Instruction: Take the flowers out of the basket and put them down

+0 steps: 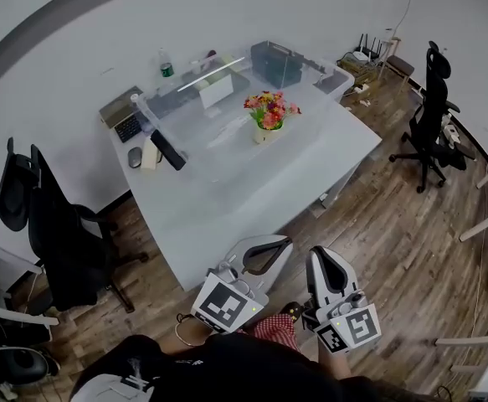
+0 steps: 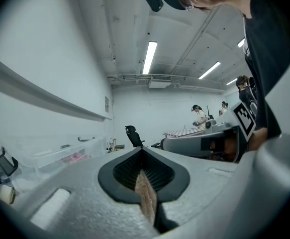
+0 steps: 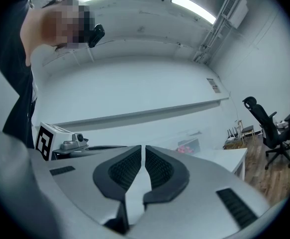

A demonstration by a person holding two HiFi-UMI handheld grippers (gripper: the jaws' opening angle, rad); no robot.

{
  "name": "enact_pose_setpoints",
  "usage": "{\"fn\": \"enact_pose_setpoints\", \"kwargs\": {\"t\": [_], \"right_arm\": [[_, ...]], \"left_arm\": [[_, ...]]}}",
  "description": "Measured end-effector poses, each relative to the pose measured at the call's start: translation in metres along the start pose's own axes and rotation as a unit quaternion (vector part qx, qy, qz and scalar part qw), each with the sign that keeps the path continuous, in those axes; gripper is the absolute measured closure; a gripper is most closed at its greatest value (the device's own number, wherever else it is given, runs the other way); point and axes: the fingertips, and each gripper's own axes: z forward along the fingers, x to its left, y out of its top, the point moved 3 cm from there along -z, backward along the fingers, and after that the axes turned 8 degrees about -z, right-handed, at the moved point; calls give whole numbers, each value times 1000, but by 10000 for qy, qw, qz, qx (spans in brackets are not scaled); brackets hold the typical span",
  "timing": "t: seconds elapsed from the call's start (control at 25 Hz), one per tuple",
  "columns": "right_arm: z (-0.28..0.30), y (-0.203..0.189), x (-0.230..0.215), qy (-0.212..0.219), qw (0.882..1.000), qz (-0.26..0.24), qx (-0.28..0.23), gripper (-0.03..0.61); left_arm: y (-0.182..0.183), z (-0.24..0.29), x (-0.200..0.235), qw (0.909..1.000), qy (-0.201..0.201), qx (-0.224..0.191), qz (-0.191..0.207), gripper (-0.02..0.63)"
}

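At the centre of the head view, a white table (image 1: 227, 203) carries the flowers (image 1: 269, 107), a red, pink and yellow bunch standing upright in a small pale basket (image 1: 264, 132). Basket and flowers appear to sit inside a big clear plastic bin (image 1: 193, 111) (both gripper views show the pink blooms through its see-through wall). Left of the bin on the table lie a keyboard (image 1: 129, 127) and a mouse (image 1: 135, 157), and a bottle (image 1: 166, 65) stands toward the table's far edge.

At the bottom of the frame, well apart from the flowers and off the table, the left gripper (image 1: 281, 245) and the right gripper (image 1: 317, 256) are held side by side over the wooden floor (image 1: 394, 233). Both are clenched, pads together, with nothing between them. Black office chairs stand at the frame's left (image 1: 59, 233) and upper right (image 1: 432, 115).
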Motion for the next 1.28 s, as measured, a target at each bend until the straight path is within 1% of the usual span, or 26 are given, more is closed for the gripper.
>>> {"fn": "enact_pose_setpoints", "kwargs": {"t": [0.08,0.24,0.28,0.4,0.68,0.96,1.16,1.28], "right_arm": [[1,-1,-9,31,10000,29,-1,563],[3,1,-30,89,9999,50,-29,563],[4,2,-34,104,9999,52,-33,563],[4,4,-50,150,9998,53,-76,563],[4,10,-83,282,9994,23,-187,563],[8,15,-100,569,9979,-11,-309,563],[5,15,-116,651,9973,54,-344,563],[0,14,-125,690,9969,95,-361,563]], "left_arm": [[-1,8,1,10000,56,24,-2,618],[2,28,3,9998,130,110,128,618],[3,34,2,9998,131,80,120,618],[9,52,-2,9997,143,-125,-124,618],[17,84,-6,9996,244,-172,2,618],[21,105,-8,9992,379,-131,70,618],[22,122,-12,9989,454,-121,91,618],[22,132,-17,9988,463,-144,33,618]]}}
